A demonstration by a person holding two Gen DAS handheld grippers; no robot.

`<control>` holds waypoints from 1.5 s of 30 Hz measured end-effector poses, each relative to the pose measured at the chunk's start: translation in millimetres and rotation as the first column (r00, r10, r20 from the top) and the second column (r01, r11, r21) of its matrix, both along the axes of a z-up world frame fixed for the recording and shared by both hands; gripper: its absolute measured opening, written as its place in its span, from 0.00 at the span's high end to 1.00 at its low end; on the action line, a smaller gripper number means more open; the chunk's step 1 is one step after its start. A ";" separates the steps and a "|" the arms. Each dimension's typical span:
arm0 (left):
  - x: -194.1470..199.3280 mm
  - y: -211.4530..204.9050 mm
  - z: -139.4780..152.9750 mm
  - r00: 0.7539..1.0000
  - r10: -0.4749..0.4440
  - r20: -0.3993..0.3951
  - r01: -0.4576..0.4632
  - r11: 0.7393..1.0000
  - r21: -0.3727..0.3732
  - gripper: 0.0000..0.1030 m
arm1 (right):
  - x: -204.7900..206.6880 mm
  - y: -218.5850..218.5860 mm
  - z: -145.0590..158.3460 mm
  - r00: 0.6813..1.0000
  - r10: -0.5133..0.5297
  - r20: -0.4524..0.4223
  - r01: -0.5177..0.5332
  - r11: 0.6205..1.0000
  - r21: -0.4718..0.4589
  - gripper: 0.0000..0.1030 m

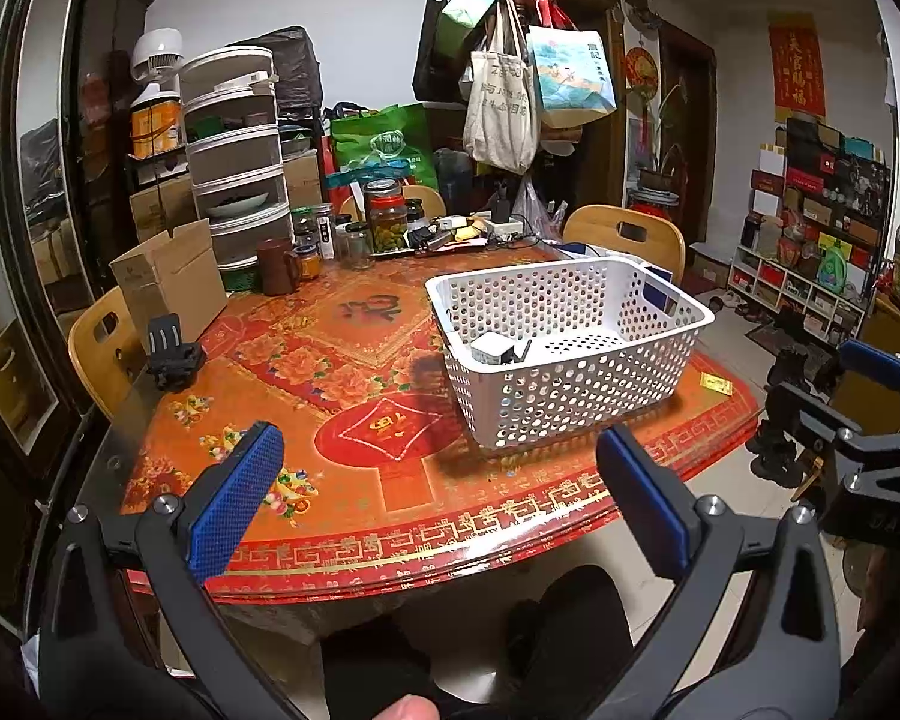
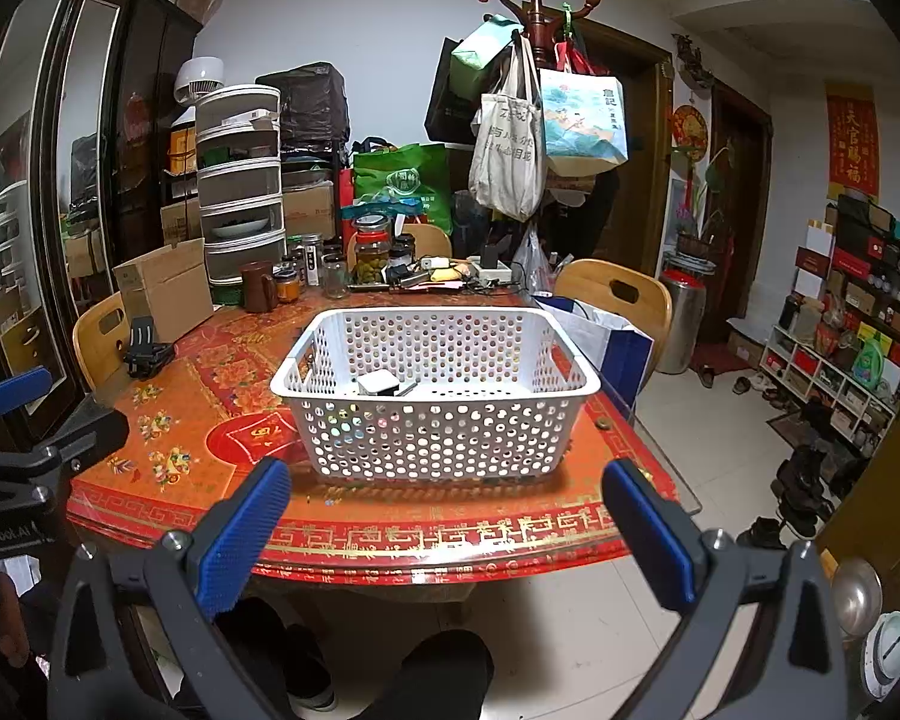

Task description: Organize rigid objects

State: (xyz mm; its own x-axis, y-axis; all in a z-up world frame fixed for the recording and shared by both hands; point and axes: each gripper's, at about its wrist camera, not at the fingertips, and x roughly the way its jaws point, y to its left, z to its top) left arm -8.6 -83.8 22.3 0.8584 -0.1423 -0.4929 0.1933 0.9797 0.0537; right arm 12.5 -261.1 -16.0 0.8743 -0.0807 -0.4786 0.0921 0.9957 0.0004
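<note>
A white perforated basket [image 1: 576, 387] [image 2: 444, 438] stands on the red patterned table [image 1: 342, 480] [image 2: 222, 468]. Inside it lie a small white box [image 1: 491, 347] [image 2: 377, 384] and a dark item beside it. My left gripper [image 1: 441, 504] is open and empty, held above the table's near edge, left of the basket. My right gripper [image 2: 447, 531] is open and empty, held in front of the basket over the table edge. A black clip-like mount [image 1: 174, 354] [image 2: 145, 351] sits at the table's left. A small yellow packet [image 1: 716, 384] lies right of the basket.
A cardboard box [image 1: 171, 282], brown mug [image 1: 277, 267], jars [image 1: 387, 217] and cables crowd the table's far side. Wooden chairs [image 1: 630, 237] [image 2: 99, 336] stand around it. A blue-white bag [image 2: 606, 330] sits right of the basket. Shelves and shoes [image 2: 804, 480] are at right.
</note>
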 end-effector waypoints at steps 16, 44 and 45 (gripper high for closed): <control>-3.3 -6.0 1.6 1.000 0.012 0.010 -0.012 1.000 -0.002 0.00 | 0.2 1.4 -0.7 1.000 0.003 0.000 -0.003 1.000 0.002 0.00; -7.3 -7.2 -4.1 1.000 0.017 0.004 -0.017 1.000 0.010 0.00 | -0.7 6.6 -4.1 1.000 0.013 -0.008 -0.013 1.000 -0.005 0.00; -8.2 -7.5 -4.3 1.000 0.020 0.009 -0.021 1.000 0.016 0.00 | -0.5 6.4 -3.7 1.000 0.013 -0.008 -0.013 1.000 -0.005 0.00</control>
